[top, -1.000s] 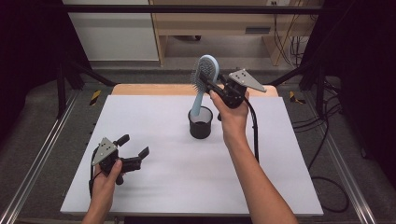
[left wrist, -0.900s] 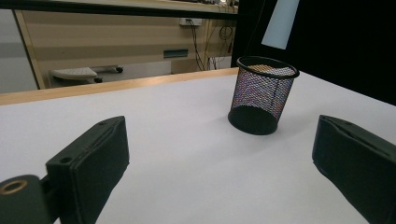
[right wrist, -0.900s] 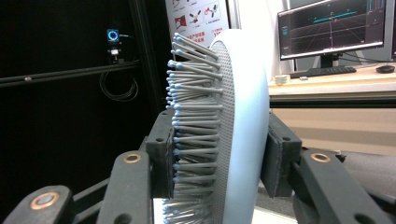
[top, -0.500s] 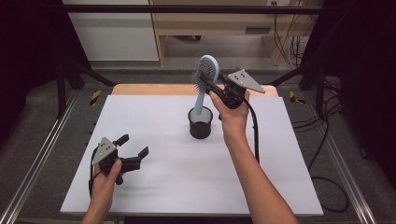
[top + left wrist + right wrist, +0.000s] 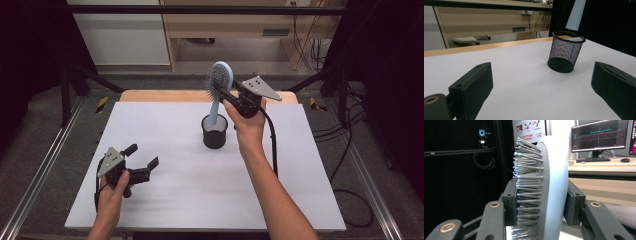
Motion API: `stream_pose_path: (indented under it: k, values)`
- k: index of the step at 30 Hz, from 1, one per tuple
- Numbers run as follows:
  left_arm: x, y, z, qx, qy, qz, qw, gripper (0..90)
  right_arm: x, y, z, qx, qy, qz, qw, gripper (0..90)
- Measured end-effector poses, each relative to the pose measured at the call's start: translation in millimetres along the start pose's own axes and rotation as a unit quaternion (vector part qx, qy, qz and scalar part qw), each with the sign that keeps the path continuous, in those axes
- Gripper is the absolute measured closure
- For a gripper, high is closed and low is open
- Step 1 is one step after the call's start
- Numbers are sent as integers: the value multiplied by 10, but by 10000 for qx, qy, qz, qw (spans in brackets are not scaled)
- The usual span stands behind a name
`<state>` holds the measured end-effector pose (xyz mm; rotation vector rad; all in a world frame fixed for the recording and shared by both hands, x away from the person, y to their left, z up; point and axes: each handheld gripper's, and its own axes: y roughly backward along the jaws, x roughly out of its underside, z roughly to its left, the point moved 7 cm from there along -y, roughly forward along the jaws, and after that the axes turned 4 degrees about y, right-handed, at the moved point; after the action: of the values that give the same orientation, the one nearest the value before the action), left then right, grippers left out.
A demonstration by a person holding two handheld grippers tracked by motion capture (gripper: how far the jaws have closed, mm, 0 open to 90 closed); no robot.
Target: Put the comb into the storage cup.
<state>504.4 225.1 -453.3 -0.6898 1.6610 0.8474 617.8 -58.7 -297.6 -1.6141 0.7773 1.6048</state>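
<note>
Monitor (image 5: 600,136), keyboard (image 5: 593,159), white table (image 5: 165,200).

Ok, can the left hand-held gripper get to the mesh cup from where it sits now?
Probably yes. The left hand-held gripper is open and faces the black mesh cup across bare white tabletop. The light blue hairbrush, clamped in the right hand-held gripper, stands with its handle in the cup, crowding the rim.

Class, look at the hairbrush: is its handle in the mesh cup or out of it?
In: the hairbrush stands tilted, its handle end inside the mesh cup, while the right gripper clamps its head.
</note>
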Motion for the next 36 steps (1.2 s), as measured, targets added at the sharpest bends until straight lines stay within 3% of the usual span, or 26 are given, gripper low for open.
stream_pose_path:
  k: [36]
  values:
    - [-8,8,-3,12,-36,-3,10000,38,324,-13,-124,121,-5,325,9994,543]
